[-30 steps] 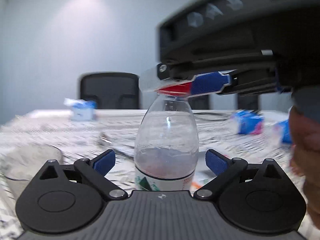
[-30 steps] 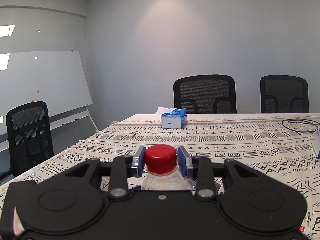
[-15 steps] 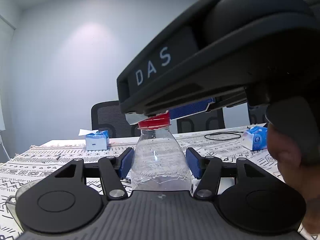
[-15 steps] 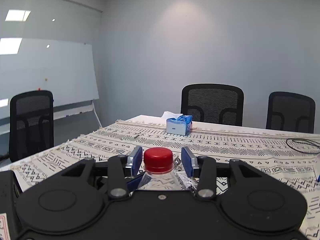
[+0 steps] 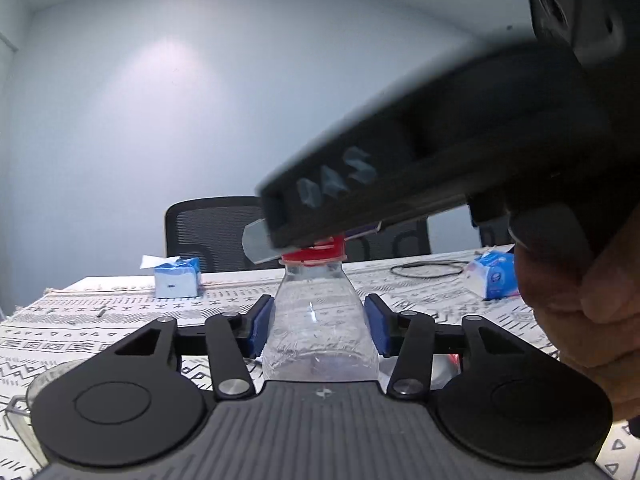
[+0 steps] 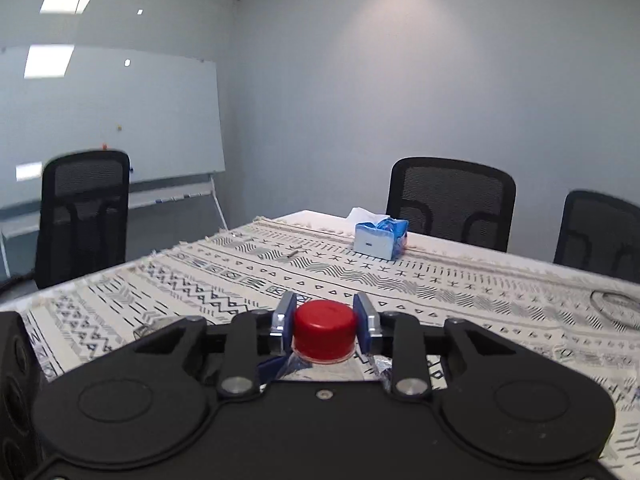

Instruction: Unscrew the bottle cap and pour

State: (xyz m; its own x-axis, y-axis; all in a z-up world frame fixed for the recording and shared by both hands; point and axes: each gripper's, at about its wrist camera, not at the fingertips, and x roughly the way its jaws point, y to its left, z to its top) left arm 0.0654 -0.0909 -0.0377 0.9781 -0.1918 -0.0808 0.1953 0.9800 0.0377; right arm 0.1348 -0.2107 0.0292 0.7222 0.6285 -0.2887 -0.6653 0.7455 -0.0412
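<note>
A clear plastic bottle (image 5: 320, 328) stands upright (nearly empty, it seems), its red cap (image 6: 325, 334) still on

Pale grey-blue walls (image 6: 400, 80); whiteboard (image 6: 112, 120) at left, reflecting ceiling lights. Black mesh chairs (image 6: 452, 200) around table under patterned cloth (image 6: 440, 280).

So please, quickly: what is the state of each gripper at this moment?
Left gripper: closed on the clear bottle, at its body.
Right gripper: closed on the red cap.
</note>
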